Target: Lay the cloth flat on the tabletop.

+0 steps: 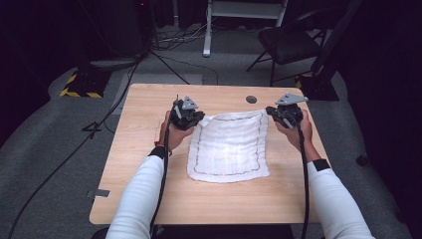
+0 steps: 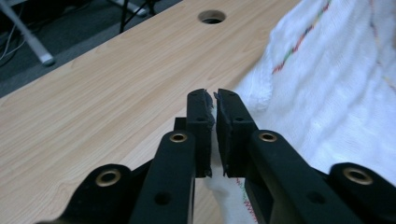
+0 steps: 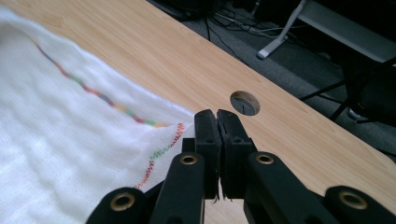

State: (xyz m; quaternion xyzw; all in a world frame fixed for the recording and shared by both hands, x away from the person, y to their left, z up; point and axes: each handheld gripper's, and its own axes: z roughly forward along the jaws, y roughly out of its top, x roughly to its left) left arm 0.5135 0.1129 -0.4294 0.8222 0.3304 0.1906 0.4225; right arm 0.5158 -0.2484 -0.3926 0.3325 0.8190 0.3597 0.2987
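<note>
The white cloth (image 1: 229, 147) with a colourful stitched border lies flat in the middle of our wooden table (image 1: 149, 149). Our left gripper (image 2: 214, 103) pinches its far left corner, jaws squeezed together. Our right gripper (image 3: 217, 122) pinches the far right corner, jaws tight, near a round hole (image 3: 244, 102).

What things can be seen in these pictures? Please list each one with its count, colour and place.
cloth: one, white with a multicoloured stitched border, spread on the middle of the table
table: one, light wood, with a round hole near its far edge
chair: one, black, on the floor beyond the table
cables: several, black, on the grey floor
left gripper: one, black, at the cloth's far left corner
right gripper: one, black, at the cloth's far right corner
sleeves: two, white
</note>
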